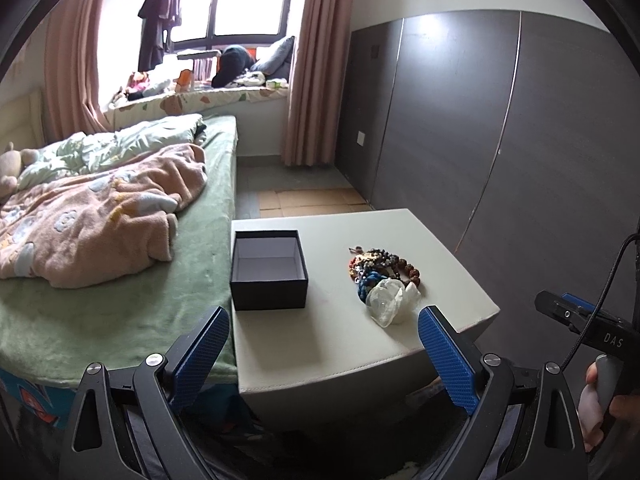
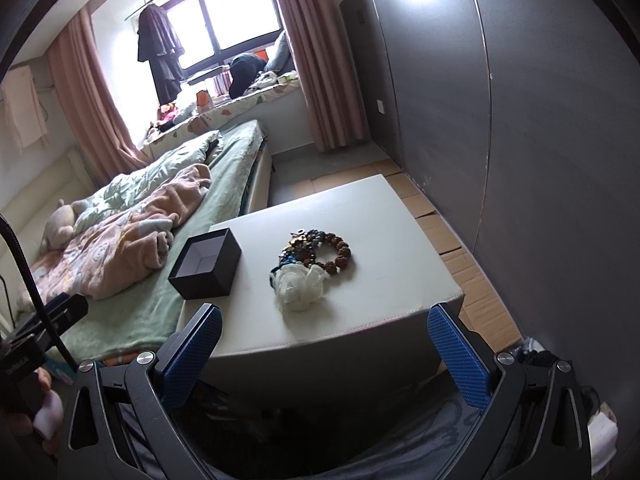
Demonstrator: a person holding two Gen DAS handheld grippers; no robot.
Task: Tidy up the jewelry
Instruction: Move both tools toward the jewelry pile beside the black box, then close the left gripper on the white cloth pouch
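1. The tabletop point(image 1: 448, 280) looked like smooth, matt off-white leatherette with stitched edges.
2. The box point(image 1: 269, 278) was matt black card, pale inside.
3. The bracelets point(image 2: 334, 250) were rough and glossy beads.
4. The tongs' pads point(image 1: 448, 360) showed textured blue rubber.
5. The blanket point(image 1: 100, 216) was fluffy fleece.

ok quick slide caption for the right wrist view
Open right gripper faces a white table holding an empty black box, beaded bracelets and a crumpled plastic bag.

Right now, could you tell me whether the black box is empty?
Empty: the black box sits lidless, its pale floor bare; the bracelets lie beside it.
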